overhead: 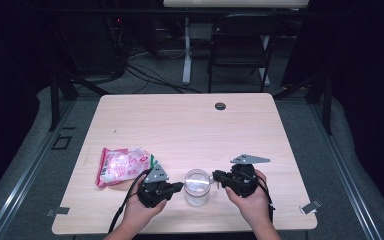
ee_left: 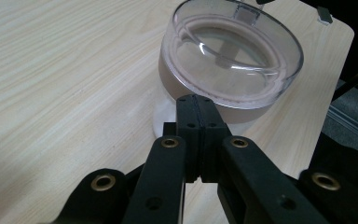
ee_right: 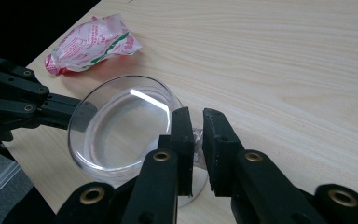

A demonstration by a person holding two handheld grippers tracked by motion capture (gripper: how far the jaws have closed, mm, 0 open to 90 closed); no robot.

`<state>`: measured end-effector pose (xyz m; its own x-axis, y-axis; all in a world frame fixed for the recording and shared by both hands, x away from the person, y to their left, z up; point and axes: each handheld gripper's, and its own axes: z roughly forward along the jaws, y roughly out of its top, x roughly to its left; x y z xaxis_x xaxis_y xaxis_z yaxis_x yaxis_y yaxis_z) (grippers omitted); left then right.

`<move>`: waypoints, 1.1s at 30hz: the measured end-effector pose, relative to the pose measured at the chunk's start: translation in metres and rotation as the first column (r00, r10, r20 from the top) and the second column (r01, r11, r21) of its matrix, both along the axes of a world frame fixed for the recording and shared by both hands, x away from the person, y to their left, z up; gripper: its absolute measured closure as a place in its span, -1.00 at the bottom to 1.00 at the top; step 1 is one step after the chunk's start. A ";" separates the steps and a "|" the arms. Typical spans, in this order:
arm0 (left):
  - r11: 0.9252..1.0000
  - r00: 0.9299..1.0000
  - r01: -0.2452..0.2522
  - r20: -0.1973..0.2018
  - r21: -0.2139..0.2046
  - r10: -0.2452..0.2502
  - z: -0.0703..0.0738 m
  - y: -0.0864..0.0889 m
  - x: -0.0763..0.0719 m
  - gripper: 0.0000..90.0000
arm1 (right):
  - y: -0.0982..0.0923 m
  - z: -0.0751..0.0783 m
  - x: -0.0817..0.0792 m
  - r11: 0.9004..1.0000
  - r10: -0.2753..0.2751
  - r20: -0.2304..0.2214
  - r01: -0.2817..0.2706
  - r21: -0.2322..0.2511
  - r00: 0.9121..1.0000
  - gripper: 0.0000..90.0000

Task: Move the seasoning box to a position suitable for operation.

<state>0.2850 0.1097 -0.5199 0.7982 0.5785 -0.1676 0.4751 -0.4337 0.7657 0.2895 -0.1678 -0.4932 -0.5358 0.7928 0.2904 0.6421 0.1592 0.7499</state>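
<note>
A clear plastic jar point(overhead: 197, 187) with a see-through lid is stood upright at the near edge of the surface point(overhead: 190, 125), right between the two hands. The left hand-held gripper point(overhead: 176, 186) is brought in from the left with its jaws pressed fully together, tips right up against the jar wall just under the lid rim, which is easy to see in the left gripper view, where the jar point(ee_left: 230, 56) sits just past the shut tips; whether it's actually touching or just a hair off can't be told. The right hand-held gripper point(overhead: 216, 176) is brought in from the right, jaws nearly closed, and in the right gripper view something small and clear, looks like a tab on the jar's point(ee_right: 121, 126) lid, is pinched between them. A crumpled pink and white snack packet point(overhead: 122, 166) is left lying to the left, well apart from the jar. So the step in hand is probably getting the lid open: jar braced on one side, tab gripped on the other. For the next move, an upward pull on that tab is likely needed, with the jar kept steady so it isn't tipped or slid off the near edge.
</note>
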 end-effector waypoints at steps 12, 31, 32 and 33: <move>1.000 1.000 0.004 -0.002 -0.019 -0.004 0.002 0.001 0.000 1.00 | -0.001 -0.001 0.000 1.000 -0.004 -0.002 0.004 0.008 1.000 0.82; 0.999 0.999 0.040 0.016 0.020 -0.040 -0.001 0.000 -0.001 1.00 | -0.001 -0.001 0.001 1.000 -0.001 -0.006 0.001 0.016 1.000 0.82; 0.999 0.999 0.040 0.016 0.020 -0.040 -0.001 0.000 -0.001 1.00 | -0.001 -0.001 0.001 1.000 -0.001 -0.006 0.001 0.016 1.000 0.82; 0.999 0.999 0.042 0.028 0.025 -0.043 -0.002 0.000 -0.002 1.00 | -0.001 -0.002 0.001 1.000 -0.005 -0.004 0.005 0.022 1.000 0.82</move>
<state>0.2834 0.1092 -0.5217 0.8266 0.5474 -0.1308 0.4340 -0.4719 0.7674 0.2904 -0.1687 -0.4948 -0.5307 0.7890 0.3097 0.6456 0.1396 0.7508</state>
